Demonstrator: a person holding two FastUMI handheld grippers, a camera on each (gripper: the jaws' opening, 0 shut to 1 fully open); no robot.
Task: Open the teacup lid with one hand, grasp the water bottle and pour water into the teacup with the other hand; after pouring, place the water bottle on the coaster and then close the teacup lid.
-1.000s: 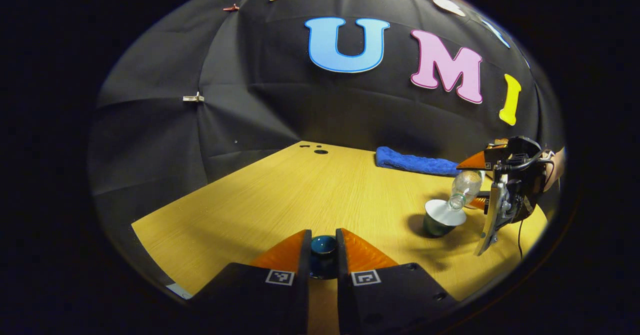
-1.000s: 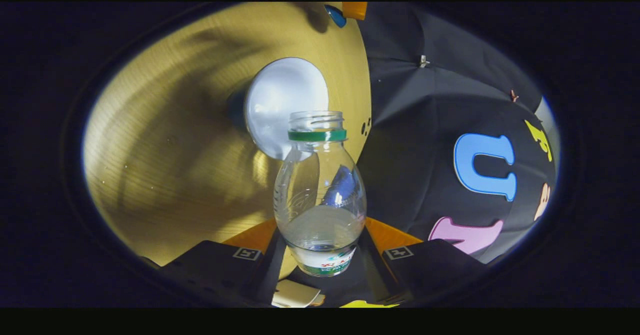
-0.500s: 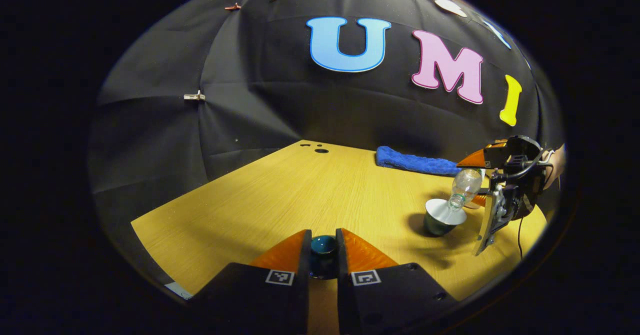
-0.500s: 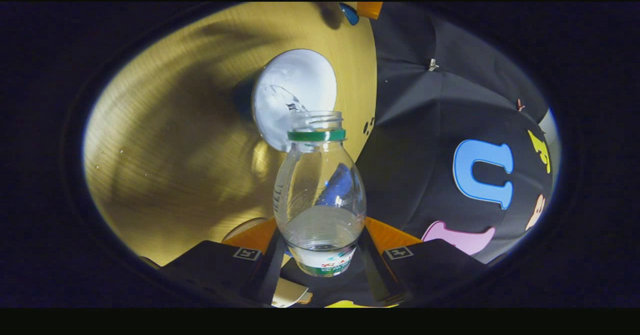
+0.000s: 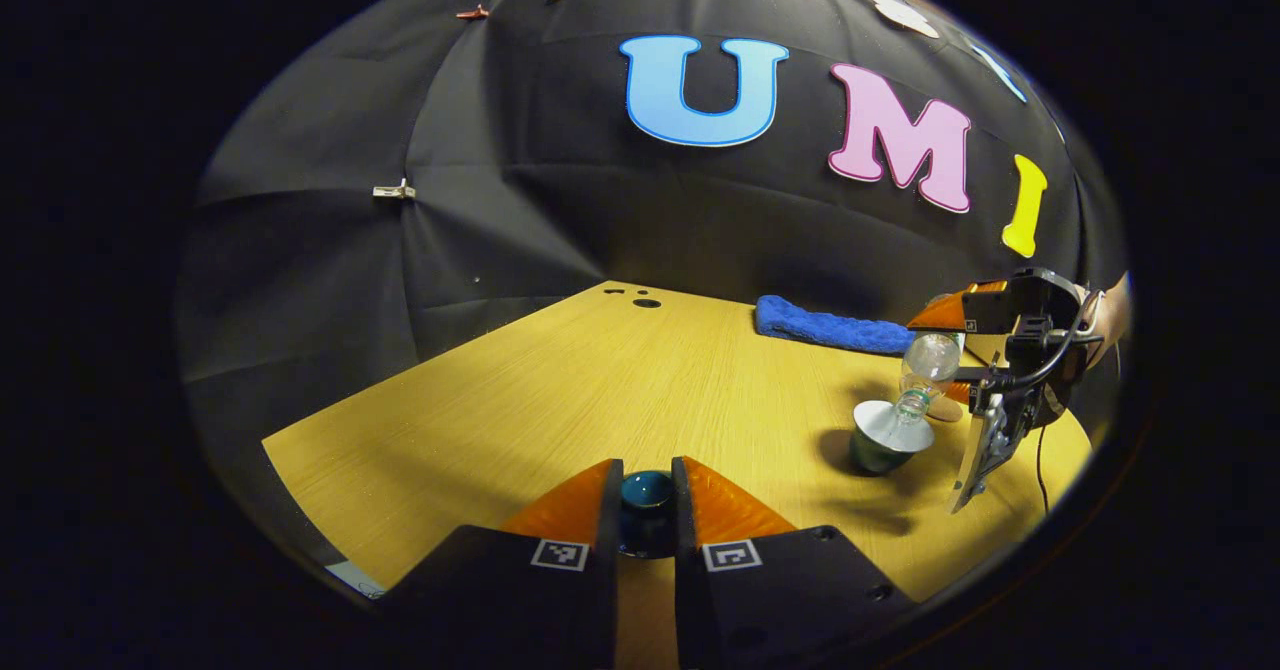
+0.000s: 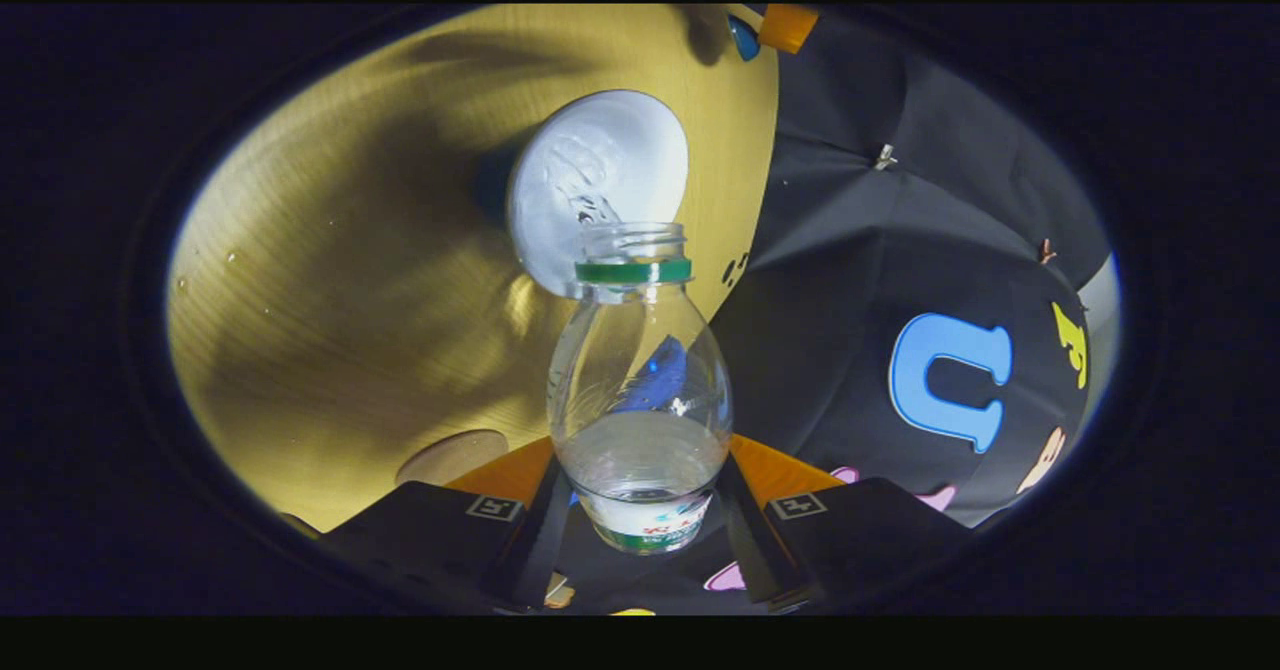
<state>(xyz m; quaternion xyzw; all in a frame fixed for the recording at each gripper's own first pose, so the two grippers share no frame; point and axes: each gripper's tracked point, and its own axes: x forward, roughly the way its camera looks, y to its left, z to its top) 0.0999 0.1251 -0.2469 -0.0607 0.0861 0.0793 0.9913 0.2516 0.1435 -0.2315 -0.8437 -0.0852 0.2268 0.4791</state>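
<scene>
In the left gripper view, the left gripper [image 5: 645, 510] is closed on the dark teacup lid [image 5: 645, 490], low over the near edge of the table [image 5: 560, 380]. Far to the right, the right gripper [image 5: 985, 375] tilts the water bottle [image 5: 922, 375] over the open teacup [image 5: 885, 435].

In the right gripper view, both fingers clamp the bottle's base. Its long axis runs away from the gripper, and its mouth [image 6: 633, 240] points into the cup, where water is falling. I judge the tilt should stay gentle, with the mouth kept inside the rim. The coaster [image 6: 452, 456] lies near the gripper.
</scene>
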